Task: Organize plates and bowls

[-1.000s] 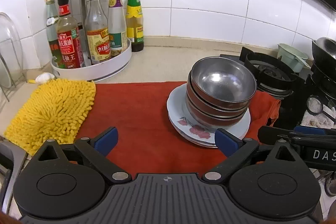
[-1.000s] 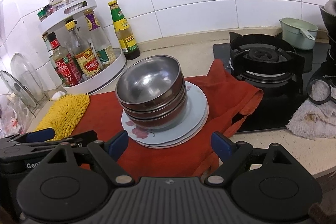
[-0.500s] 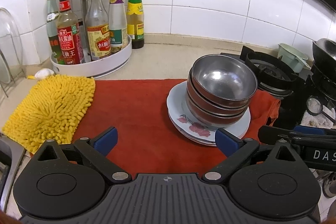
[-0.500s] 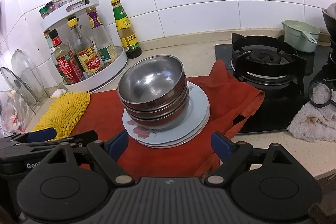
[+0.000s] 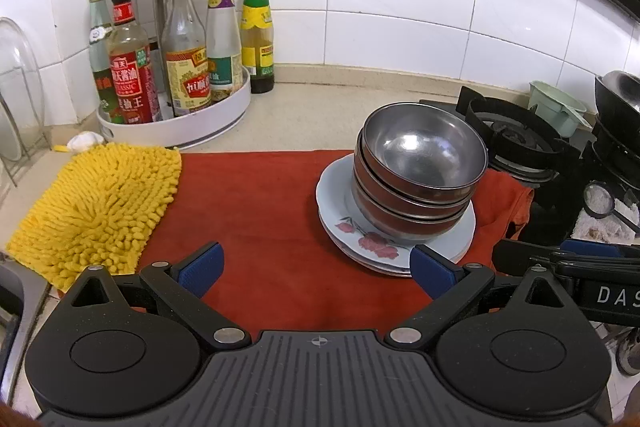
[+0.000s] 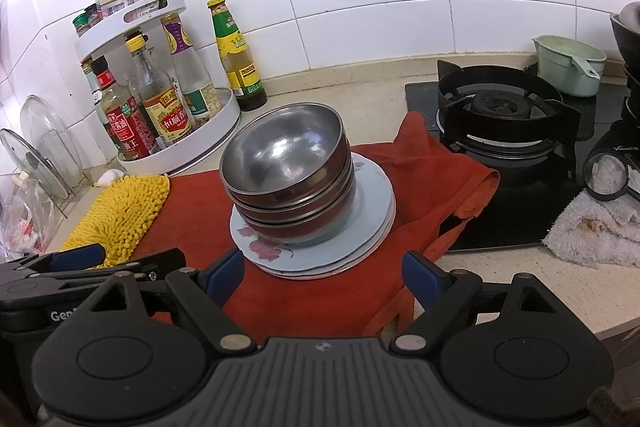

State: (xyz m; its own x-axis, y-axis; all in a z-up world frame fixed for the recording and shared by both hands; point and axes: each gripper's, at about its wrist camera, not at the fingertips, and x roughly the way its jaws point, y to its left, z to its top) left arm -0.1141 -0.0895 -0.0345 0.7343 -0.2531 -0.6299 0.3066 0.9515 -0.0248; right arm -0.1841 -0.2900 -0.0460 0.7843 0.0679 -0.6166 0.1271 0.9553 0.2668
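Note:
A stack of steel bowls with red outsides (image 5: 420,167) (image 6: 286,171) sits nested on a stack of pale blue flowered plates (image 5: 352,227) (image 6: 372,199), all on a red cloth (image 5: 260,207) (image 6: 432,179). My left gripper (image 5: 316,269) is open and empty, in front of the cloth and left of the plates. My right gripper (image 6: 324,273) is open and empty, just in front of the plates. Each gripper shows at the edge of the other's view.
A yellow chenille mitt (image 5: 96,203) lies left of the cloth. A white two-tier rack of sauce bottles (image 5: 172,67) stands at the back left, with a lone bottle (image 5: 258,31) beside it. A gas stove (image 6: 500,115), a green cup (image 6: 572,63) and a towel (image 6: 596,231) are at the right.
Both views have shifted slightly; the grippers drifted a little while staying open. The bowls and plates have not moved.

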